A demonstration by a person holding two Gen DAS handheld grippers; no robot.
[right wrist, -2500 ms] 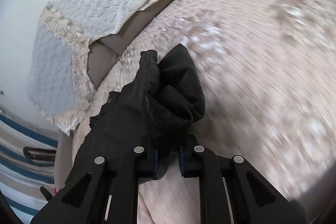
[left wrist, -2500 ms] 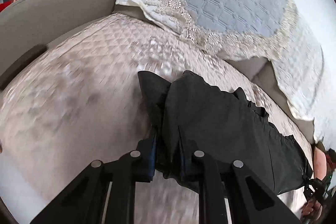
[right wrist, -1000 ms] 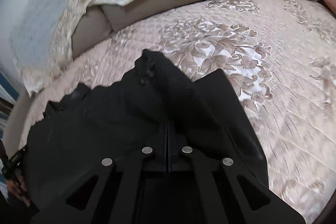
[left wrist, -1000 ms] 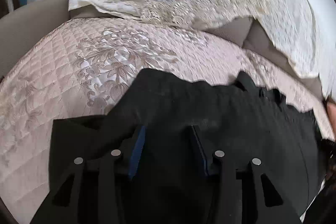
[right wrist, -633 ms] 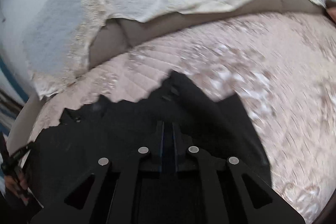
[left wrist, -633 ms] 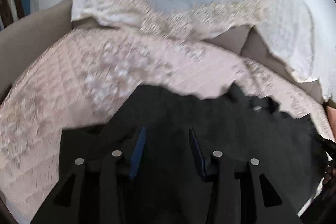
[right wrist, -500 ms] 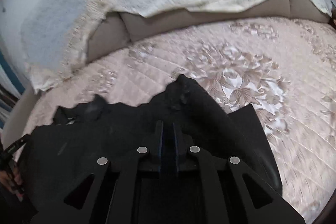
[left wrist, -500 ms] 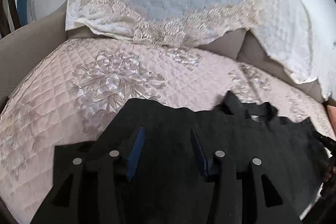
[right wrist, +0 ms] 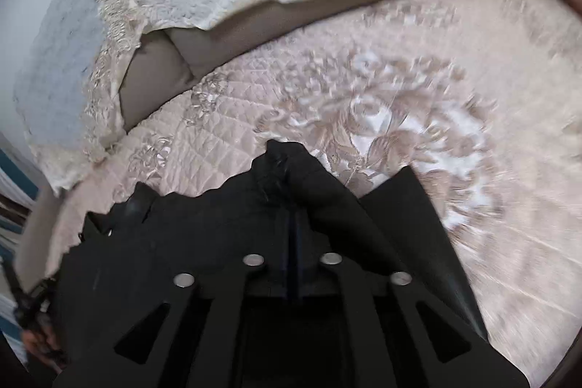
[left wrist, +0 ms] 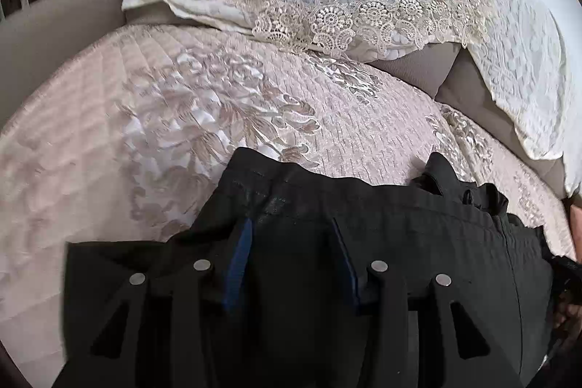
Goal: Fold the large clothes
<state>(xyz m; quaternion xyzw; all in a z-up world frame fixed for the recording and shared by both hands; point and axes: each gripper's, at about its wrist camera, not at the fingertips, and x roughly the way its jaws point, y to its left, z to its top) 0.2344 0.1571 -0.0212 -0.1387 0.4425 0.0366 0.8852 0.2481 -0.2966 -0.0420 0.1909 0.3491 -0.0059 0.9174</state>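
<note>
Right now our left gripper [left wrist: 289,264] has its fingers apart, over the black garment [left wrist: 382,242], not clamping it. Our right gripper [right wrist: 294,235] has just been opening but stays nearly together; whether cloth sits in the slit, we cannot tell. Garment lies flat on the quilted bedspread [left wrist: 163,119]. Risk: dragging fingers snag it, bunching the fold.

No readable text, label, brand name, number or sign appears in either wrist view.
</note>
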